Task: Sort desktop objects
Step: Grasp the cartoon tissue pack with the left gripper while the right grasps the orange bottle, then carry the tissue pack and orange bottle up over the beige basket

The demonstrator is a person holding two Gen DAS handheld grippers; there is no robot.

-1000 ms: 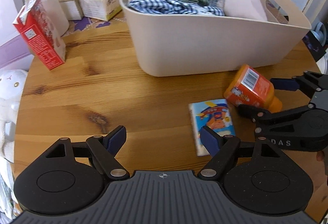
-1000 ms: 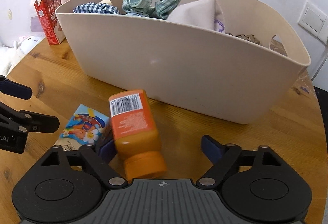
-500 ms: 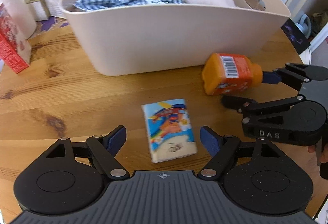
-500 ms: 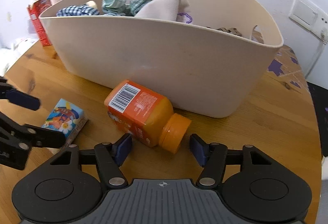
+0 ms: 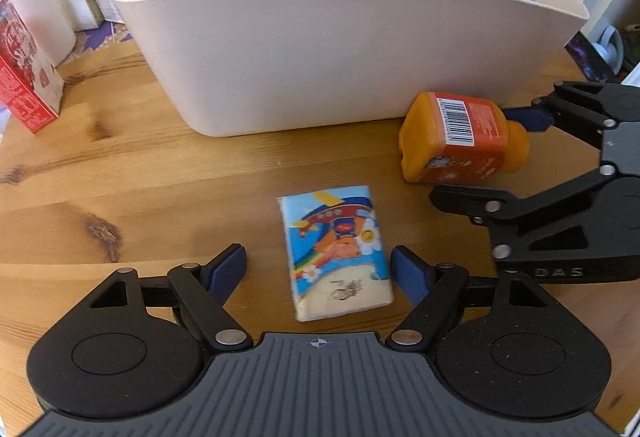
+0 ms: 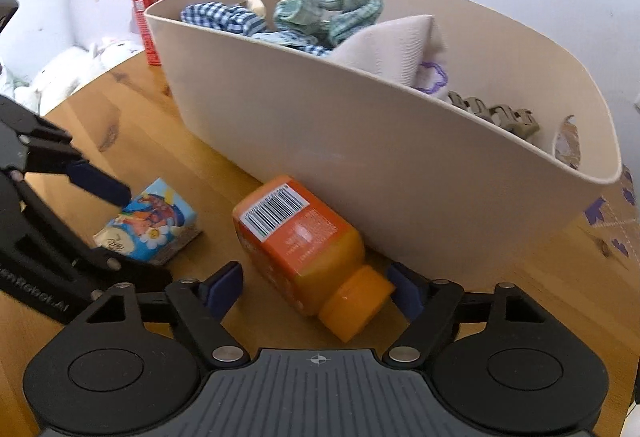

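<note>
Both grippers are lined up now; the left gripper [image 5: 318, 269] has slid across until the tissue pack [image 5: 336, 255] lies flat on the table [image 5: 120, 189] right between its open jaws, where 1 second ago the pack sat off under its right finger; neither pad presses on it yet. Over on the right, the orange bottle [image 6: 308, 251] has swung round on its side, cap now pointing back at the right gripper [image 6: 316, 287]; those jaws have just been opening a touch again, and they straddle the cap end, wide, not clamping. So I judge 2 pickups are set up at once, and the basket [image 5: 320, 49] just behind the bottle looks the likely drop.

The left view gives the pack's full face and shows the right gripper's far finger reaching past the bottle's neck; the right view hides that, but it alone shows how close the bottle lies to the basket wall, and a hair clip [image 6: 494, 115] inside.
</note>
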